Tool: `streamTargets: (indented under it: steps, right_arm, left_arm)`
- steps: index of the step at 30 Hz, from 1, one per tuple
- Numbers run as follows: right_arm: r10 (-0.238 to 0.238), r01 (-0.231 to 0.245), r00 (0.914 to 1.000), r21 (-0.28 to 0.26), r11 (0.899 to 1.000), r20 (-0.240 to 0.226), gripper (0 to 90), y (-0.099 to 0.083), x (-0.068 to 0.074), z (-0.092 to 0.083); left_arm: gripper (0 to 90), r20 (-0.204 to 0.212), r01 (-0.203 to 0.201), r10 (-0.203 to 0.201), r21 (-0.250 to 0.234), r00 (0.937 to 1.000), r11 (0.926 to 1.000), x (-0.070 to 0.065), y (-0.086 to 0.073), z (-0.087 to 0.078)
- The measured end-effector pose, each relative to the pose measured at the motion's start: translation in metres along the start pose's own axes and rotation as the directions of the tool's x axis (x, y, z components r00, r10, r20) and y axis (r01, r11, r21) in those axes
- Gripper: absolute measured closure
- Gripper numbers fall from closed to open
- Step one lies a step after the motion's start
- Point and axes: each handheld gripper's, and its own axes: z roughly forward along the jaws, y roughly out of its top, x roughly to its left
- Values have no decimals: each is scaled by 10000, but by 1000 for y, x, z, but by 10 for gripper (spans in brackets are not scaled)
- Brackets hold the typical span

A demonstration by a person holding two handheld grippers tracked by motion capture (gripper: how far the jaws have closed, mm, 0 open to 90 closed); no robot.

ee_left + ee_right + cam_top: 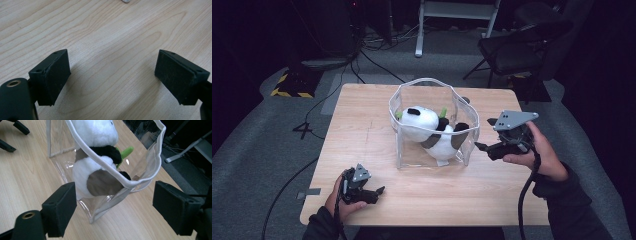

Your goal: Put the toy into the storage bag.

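A clear plastic bag [462,107] with white piping stands open-topped in the middle of the wooden table [362,115]. Inside lies a plush panda [419,122], white with black ears and limbs and a green stalk [125,152]. My right gripper [484,148] hovers just right of the bag's near right corner, jaws open and pointed at it; the bag's corner [125,183] stands between and beyond the pads [175,205], not touched. My left gripper [379,192] rests low near the table's front left, open over bare wood [112,62], nothing between its pads [56,75].
Beyond the table's far edge are a dark chair [522,45], a white desk frame [457,15] and cables on grey carpet [377,60]. A black-and-yellow striped base [292,85] sits at the far left. Bare tabletop lies left of the bag.
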Motion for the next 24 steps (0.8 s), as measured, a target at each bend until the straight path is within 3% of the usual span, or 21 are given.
streamTargets:
  steps: [8, 24]
  right_arm:
    - [50, -52, 9998, 134, 9999, 181, 191, -13, 1, -2]
    - [423, -433, 9990, 696, 9966, 170, 189, -50, -1, 15]
  left_arm:
    - [131, 5, 4, -4, -6, 10000, 10000, 0, 0, 0]
    - [131, 1, -9, 9, -4, 10000, 10000, 0, 0, 0]
